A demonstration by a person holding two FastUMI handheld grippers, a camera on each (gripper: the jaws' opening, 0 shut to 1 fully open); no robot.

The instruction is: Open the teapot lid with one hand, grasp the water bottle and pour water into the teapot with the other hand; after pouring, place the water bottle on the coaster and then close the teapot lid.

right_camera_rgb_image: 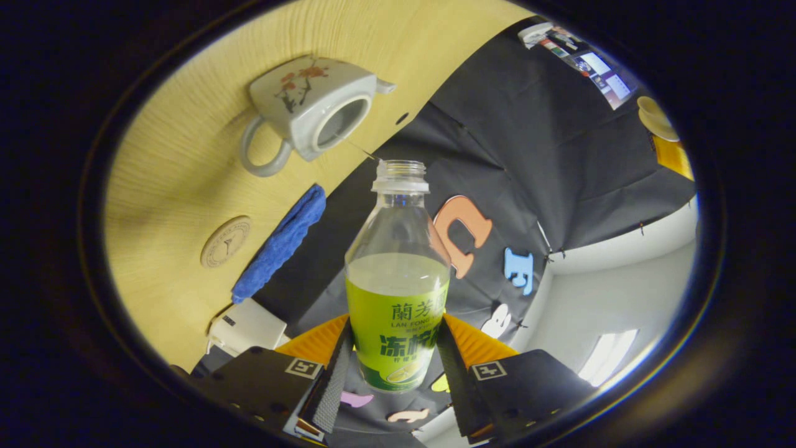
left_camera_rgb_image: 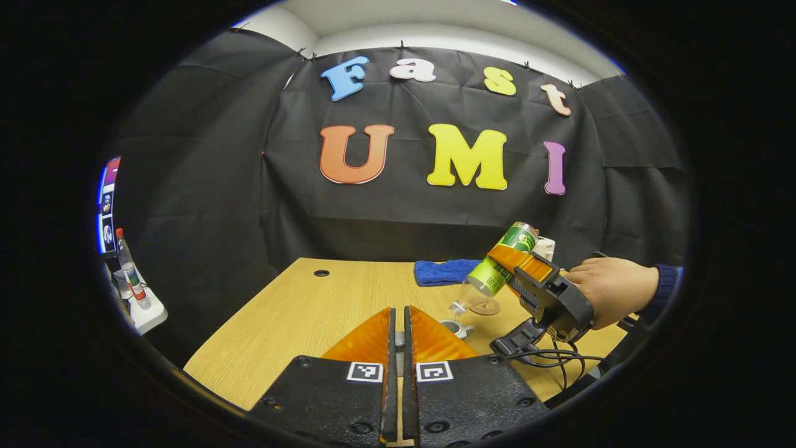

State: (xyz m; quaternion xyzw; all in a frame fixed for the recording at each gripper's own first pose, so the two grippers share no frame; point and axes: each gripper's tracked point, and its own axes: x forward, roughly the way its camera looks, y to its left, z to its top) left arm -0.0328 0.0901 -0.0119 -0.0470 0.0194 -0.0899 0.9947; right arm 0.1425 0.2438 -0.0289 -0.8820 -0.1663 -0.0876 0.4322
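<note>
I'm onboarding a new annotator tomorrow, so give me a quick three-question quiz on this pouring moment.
1. True or false: the teapot has its lid on.
2. What does the right gripper hold? A) blue cloth B) water bottle C) coaster
3. Fill in: in the left gripper view, the bottle is tilted with its mouth pointing ____ toward the table.

Key
1. False; its round opening is uncovered.
2. B; both fingers press on its labelled body.
3. Down.
</note>
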